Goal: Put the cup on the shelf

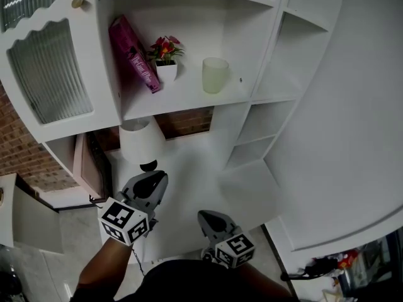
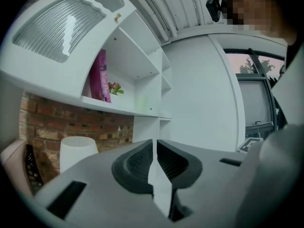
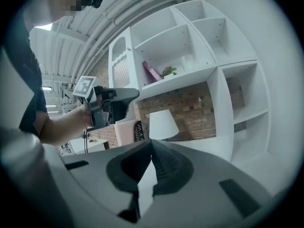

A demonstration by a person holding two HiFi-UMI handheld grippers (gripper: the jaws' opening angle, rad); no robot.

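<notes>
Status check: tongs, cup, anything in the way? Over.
Left tongs shut, empty. Right tongs shut, empty. Cup upright on shelf, right of flower pot. Nothing blocking it.

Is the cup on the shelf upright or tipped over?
Upright: the pale green cup stands on its base on the white shelf, rim up, to the right of the small flower pot.

The white shelf (image 1: pixel 189 96) carries a leaning pink book (image 1: pixel 132 52), a small potted flower (image 1: pixel 166 58) beside it and a pale green cup (image 1: pixel 215 75) standing apart.
</notes>
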